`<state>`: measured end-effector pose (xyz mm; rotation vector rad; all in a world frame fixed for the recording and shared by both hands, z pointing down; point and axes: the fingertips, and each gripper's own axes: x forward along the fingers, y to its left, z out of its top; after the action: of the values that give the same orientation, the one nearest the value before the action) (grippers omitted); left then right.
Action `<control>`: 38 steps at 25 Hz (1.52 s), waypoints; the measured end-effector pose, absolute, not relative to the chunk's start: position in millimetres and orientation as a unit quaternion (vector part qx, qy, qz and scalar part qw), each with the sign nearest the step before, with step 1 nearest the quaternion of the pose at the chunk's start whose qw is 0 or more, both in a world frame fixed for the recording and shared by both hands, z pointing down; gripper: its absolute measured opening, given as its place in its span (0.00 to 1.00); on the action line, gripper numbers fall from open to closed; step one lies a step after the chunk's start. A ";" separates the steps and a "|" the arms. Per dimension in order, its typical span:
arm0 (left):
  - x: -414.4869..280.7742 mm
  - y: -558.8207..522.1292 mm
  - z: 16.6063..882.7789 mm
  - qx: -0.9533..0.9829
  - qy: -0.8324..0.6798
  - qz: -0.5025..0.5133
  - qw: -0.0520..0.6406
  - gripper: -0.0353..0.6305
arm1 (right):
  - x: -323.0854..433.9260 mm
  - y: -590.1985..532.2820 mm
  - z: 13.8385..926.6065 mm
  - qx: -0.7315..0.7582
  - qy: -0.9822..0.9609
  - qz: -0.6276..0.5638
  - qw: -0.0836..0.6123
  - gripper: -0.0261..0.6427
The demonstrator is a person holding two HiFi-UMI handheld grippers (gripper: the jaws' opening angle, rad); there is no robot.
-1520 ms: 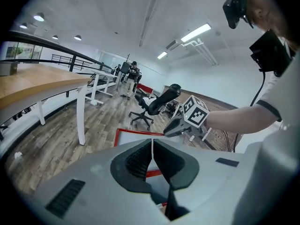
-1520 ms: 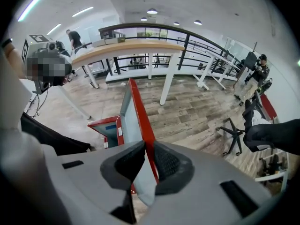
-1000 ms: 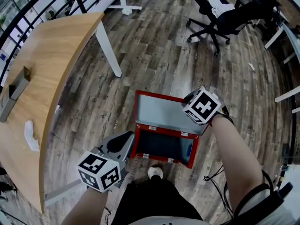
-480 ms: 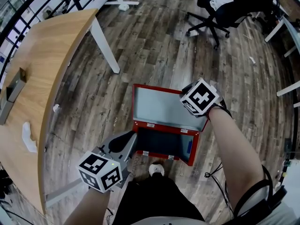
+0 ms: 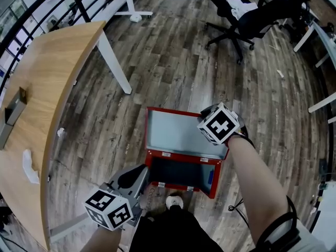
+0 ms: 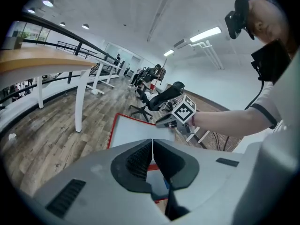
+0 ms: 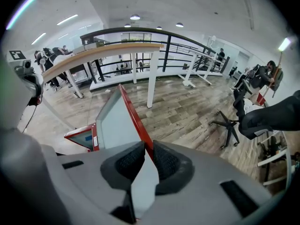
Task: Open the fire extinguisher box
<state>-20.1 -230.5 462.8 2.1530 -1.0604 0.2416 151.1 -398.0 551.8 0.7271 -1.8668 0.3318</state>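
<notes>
The red metal fire extinguisher box point(image 5: 181, 173) sits on the dark wood-plank floor point(image 5: 173, 62), right in front of the person's feet. It's already open — its grey-lined lid point(image 5: 176, 133) is swung up on the far side. The right hand-held gripper point(image 7: 146, 153) is clamped on the lid's red-edged right rim, with a pad pressing the sheet from each side. The left hand-held gripper point(image 6: 153, 153) hangs just off the box's near left corner, pads together with nothing between them — I can't tell whether it touches the box. Off to the left is a curved light-wood desk point(image 5: 47, 88) on white legs. Far right, well away from the box, there's a black office chair point(image 5: 247, 20) with something white on the seat.
</notes>
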 end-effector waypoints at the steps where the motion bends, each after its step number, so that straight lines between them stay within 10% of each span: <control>1: -20.9 -230.0 464.7 0.834 -0.411 0.095 0.357 0.06 | 151.3 -398.5 552.9 0.307 -0.781 0.136 0.527 0.12; 38: -29.4 -229.5 466.8 0.839 -0.409 0.101 0.345 0.06 | 158.5 -400.6 550.5 0.393 -0.766 0.072 0.503 0.12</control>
<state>-29.4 -229.5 466.8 2.1772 -1.0620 0.2610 158.5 -400.6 550.5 0.9495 -1.8505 0.1749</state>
